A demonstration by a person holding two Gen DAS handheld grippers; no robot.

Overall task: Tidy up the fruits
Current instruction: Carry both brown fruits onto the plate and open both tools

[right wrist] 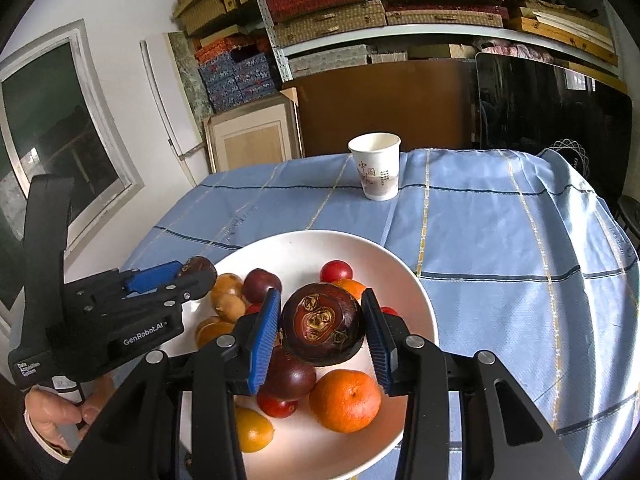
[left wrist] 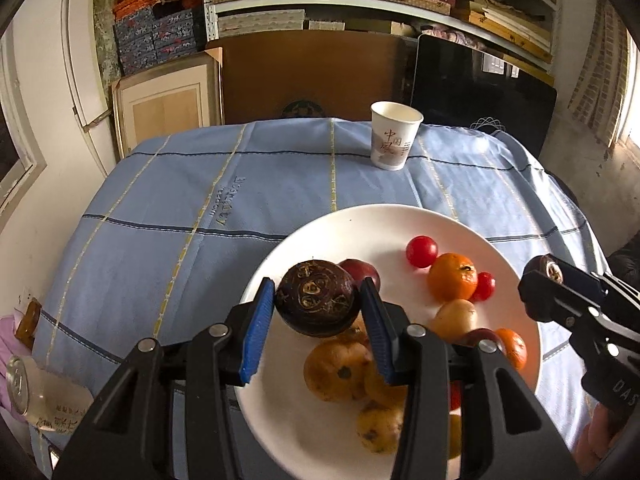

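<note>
Each tool is clenched on a dark water chestnut: left tool (left wrist: pixel 318 308) on its water chestnut (left wrist: pixel 316 300), right tool (right wrist: pixel 320 330) likewise, both above the white plate (left wrist: pixel 400 220). Small, probably hard and smooth-skinned; pinching the rounded flanks suits them.

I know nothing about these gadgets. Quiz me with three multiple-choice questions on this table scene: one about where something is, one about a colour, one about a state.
1. Where does the paper cup stand?
A. on the plate
B. on the blue cloth beyond the plate
C. on the shelf

2. What colour is the plate?
A. white
B. green
C. black

3. What is the left gripper doing?
A. hanging empty
B. gripping the cup
C. clamping a dark brown round fruit

Answers: 1 B, the cup sits on the tablecloth past the plate's far rim. 2 A, its rim and bare floor are white. 3 C, both blue pads press the fruit's sides.
</note>
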